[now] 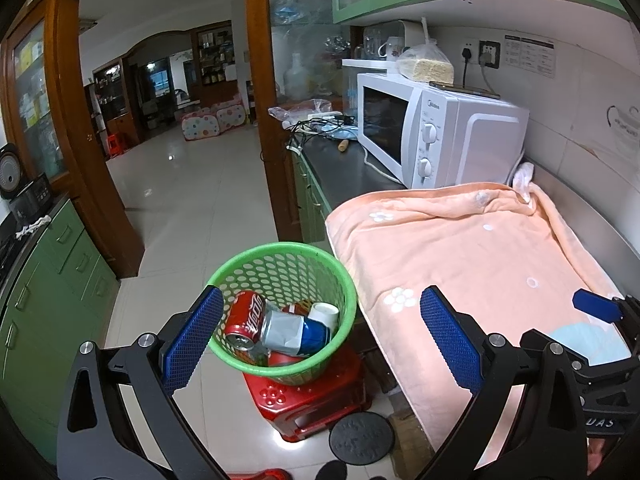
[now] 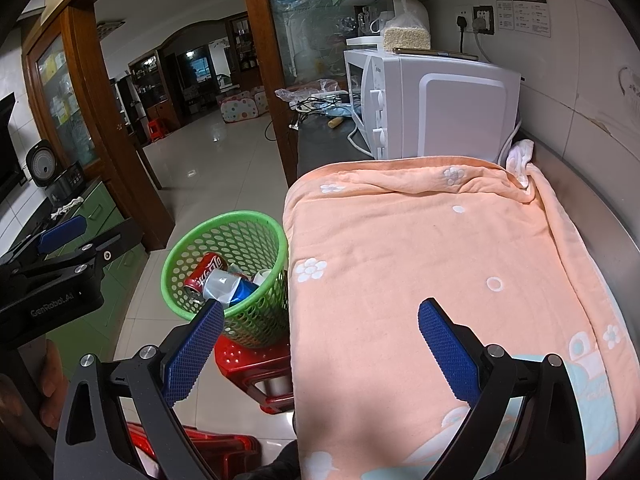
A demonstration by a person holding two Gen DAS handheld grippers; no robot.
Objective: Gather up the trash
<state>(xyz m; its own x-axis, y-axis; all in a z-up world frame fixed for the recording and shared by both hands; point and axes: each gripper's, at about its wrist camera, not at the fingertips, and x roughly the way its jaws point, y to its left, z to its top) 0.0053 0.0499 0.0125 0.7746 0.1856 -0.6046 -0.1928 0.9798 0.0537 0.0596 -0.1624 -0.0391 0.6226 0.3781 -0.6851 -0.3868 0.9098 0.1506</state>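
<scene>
A green perforated basket (image 1: 256, 264) (image 2: 236, 232) stands on a red plastic stool (image 1: 316, 396) (image 2: 248, 364) beside the counter. Inside it lie a red cola can (image 1: 245, 318) (image 2: 206, 270), a crushed blue and silver can (image 1: 294, 330) (image 2: 230, 286) and a small white cup (image 1: 325, 313) (image 2: 261, 276). My left gripper (image 1: 322, 336) hovers open above the basket and the counter edge, holding nothing. Over the peach towel (image 2: 420, 248) (image 1: 460, 256) my right gripper (image 2: 320, 346) is open and empty too. The left gripper (image 2: 60, 236) also shows at the left of the right wrist view.
A white microwave (image 1: 436, 128) (image 2: 432, 104) sits on the counter behind the towel, with cables and bags beyond it. Green cabinets (image 1: 52, 280) line the left wall. A dark round disc (image 1: 362, 436) lies on the tiled floor near the stool. A wooden doorway opens to another room.
</scene>
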